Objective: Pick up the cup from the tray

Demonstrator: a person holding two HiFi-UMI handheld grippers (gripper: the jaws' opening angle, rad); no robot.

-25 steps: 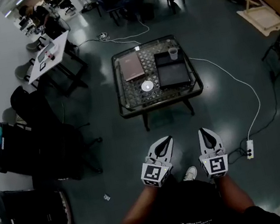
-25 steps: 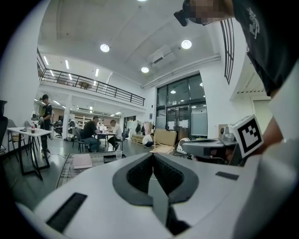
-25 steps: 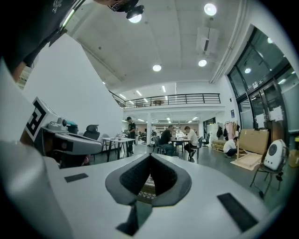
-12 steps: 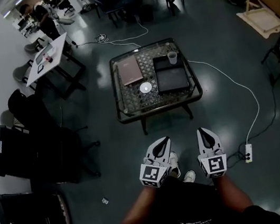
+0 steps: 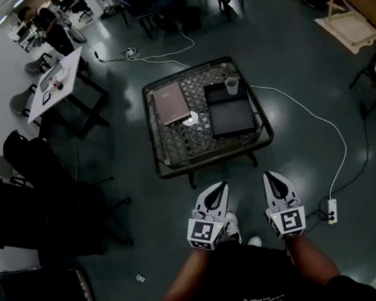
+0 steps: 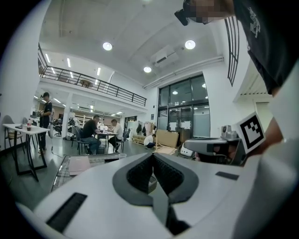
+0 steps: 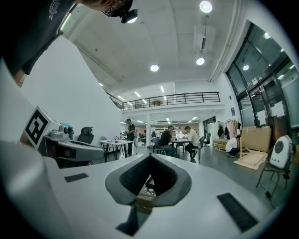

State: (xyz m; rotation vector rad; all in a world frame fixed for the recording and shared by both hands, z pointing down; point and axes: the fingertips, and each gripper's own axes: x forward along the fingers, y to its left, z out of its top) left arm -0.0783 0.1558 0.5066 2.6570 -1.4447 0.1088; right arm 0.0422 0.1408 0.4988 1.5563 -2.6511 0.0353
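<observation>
A clear plastic cup point(image 5: 232, 86) stands at the far right corner of a black tray point(image 5: 230, 109) on a low glass table point(image 5: 173, 149). The cup point(image 6: 121, 156) also shows small in the left gripper view. Both grippers hang near my body, well short of the table. My left gripper point(image 5: 220, 186) is shut, its jaws meeting at the tips point(image 6: 152, 155) with nothing between them. My right gripper point(image 5: 271, 174) is likewise shut and empty, tips point(image 7: 150, 156) together.
A pinkish notebook point(image 5: 170, 103) and a small white disc point(image 5: 189, 118) lie on the table left of the tray. A white cable point(image 5: 339, 148) runs across the floor to a power strip point(image 5: 331, 212). Black chairs point(image 5: 52, 199) stand at the left. People sit at distant tables.
The table with the tray and cup has shifted lower and nearer in the head view. Both grippers keep their place in front of my body, still shut.
</observation>
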